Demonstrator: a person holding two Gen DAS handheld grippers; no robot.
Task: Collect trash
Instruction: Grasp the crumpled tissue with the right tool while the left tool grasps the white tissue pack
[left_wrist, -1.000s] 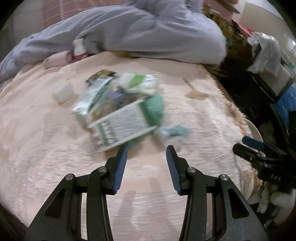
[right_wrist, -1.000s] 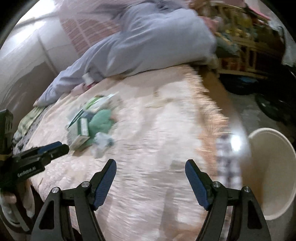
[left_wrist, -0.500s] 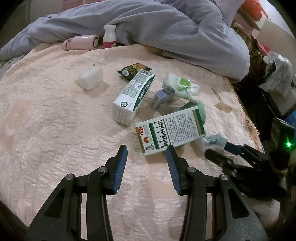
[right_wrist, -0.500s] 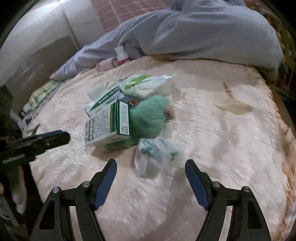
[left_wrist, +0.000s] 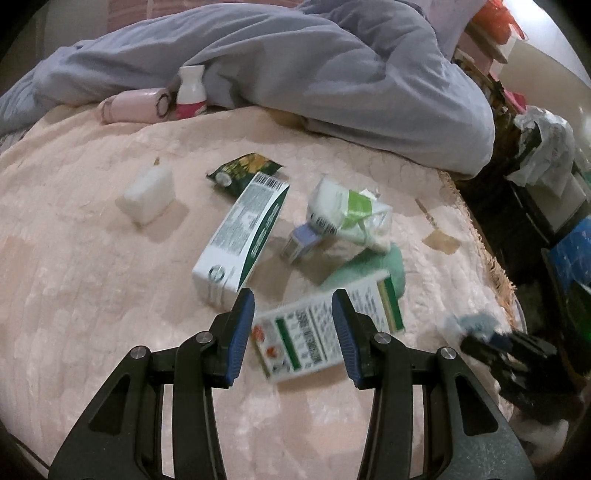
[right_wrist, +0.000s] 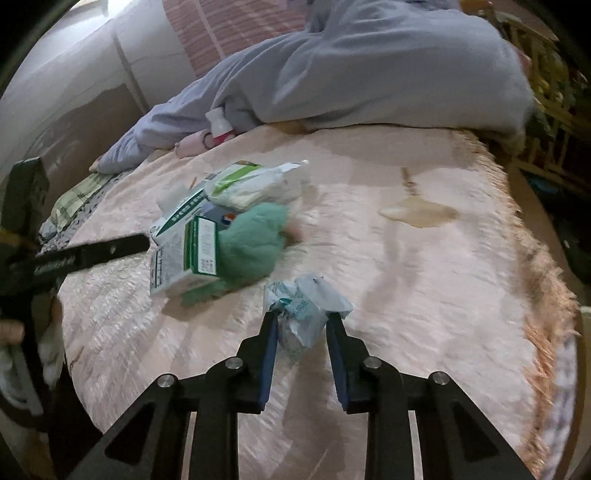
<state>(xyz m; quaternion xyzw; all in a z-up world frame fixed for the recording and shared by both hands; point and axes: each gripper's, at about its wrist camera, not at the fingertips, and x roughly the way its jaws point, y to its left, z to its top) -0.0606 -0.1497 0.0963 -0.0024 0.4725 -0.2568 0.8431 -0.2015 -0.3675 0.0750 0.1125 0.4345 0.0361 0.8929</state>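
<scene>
On the pink quilted bed (left_wrist: 92, 295) lies a heap of trash. My right gripper (right_wrist: 299, 317) is closing its jaws on a crumpled pale-blue wrapper (right_wrist: 306, 306), and both pads touch the wrapper's sides. My left gripper (left_wrist: 291, 301) stands open just over a white-and-green box (left_wrist: 317, 332), its fingers not touching it. That box leans on a green fluffy thing (right_wrist: 251, 247). Behind them lie a long white-green carton (left_wrist: 240, 236), a pack of wipes (left_wrist: 347, 214), a small blue box (left_wrist: 299, 240), a dark green sachet (left_wrist: 240, 170) and a white block (left_wrist: 147, 192).
A grey duvet (left_wrist: 332, 74) is bunched along the far side of the bed, with a pink bottle (left_wrist: 133, 105) and a white bottle (left_wrist: 190, 92) against it. The fringed bed edge (right_wrist: 535, 258) runs down the right. Cluttered shelves (left_wrist: 535, 166) stand beyond it.
Both grippers have moved in toward the heap. The right jaws have narrowed from wide apart to touching the crumpled wrapper. The left gripper now stands over the white-and-green box, its gap unchanged.
</scene>
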